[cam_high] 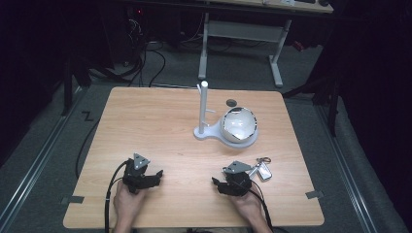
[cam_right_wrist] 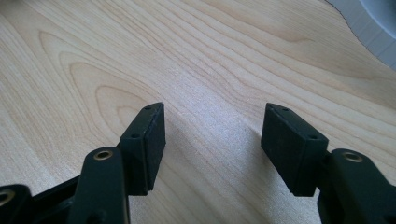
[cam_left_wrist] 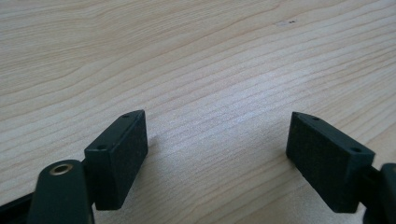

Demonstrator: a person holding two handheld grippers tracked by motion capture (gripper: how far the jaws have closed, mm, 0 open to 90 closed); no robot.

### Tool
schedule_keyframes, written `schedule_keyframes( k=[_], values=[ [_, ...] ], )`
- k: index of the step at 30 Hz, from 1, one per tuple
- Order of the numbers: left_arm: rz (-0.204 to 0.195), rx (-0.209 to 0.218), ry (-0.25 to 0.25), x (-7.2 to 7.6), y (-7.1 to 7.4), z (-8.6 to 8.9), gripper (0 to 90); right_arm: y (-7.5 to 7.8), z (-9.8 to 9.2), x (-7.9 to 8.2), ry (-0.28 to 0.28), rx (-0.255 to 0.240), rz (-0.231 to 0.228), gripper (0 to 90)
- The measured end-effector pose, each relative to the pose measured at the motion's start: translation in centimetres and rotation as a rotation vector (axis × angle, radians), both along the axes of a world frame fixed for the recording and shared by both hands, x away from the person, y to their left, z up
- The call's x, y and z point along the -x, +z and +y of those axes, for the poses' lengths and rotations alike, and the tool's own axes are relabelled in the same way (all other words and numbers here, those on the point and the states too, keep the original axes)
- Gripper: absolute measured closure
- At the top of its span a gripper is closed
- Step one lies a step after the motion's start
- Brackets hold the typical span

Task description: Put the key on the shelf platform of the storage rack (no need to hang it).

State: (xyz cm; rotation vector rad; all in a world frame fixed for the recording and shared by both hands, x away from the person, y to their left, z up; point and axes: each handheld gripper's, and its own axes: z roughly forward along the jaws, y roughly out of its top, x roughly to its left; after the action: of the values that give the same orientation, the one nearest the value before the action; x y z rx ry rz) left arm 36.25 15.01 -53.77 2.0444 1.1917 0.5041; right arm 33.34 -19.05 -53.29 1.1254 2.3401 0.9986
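A white stand [cam_high: 203,110] with an upright post and a flat base rises at the table's middle right; a shiny bowl-like dish [cam_high: 238,124] rests on that base. A bunch of keys with a fob [cam_high: 263,168] lies near the front right. My left gripper [cam_high: 151,177] rests at the front left, held in a hand, jaws wide apart over bare wood [cam_left_wrist: 217,140]. My right gripper [cam_high: 221,184] sits at the front right, just left of the keys, open with nothing between its jaws [cam_right_wrist: 212,130]. The stand's base edge [cam_right_wrist: 373,32] shows at the upper right of the right gripper view.
The wooden table [cam_high: 155,126] stands on grey floor. A small dark round mark [cam_high: 231,102] lies behind the dish. Tape tabs [cam_high: 72,199] mark the front corners. A white desk frame [cam_high: 243,43] and cables stand beyond the far edge.
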Motion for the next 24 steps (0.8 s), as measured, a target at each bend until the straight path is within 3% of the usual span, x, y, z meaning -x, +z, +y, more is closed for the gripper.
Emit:
schedule_keyframes(
  k=[14, 24],
  values=[
    [0.000, 0.001, -0.001, 0.0, 0.0, 0.0, 21.2, 0.2, -0.3, 0.1, -0.016, -0.006, 0.017, 44.4],
    [0.000, 0.001, 0.000, 0.0, 0.0, 0.0, 21.2, 1.0, -0.9, 0.6, -0.024, -0.008, -0.003, 46.3]
  ],
)
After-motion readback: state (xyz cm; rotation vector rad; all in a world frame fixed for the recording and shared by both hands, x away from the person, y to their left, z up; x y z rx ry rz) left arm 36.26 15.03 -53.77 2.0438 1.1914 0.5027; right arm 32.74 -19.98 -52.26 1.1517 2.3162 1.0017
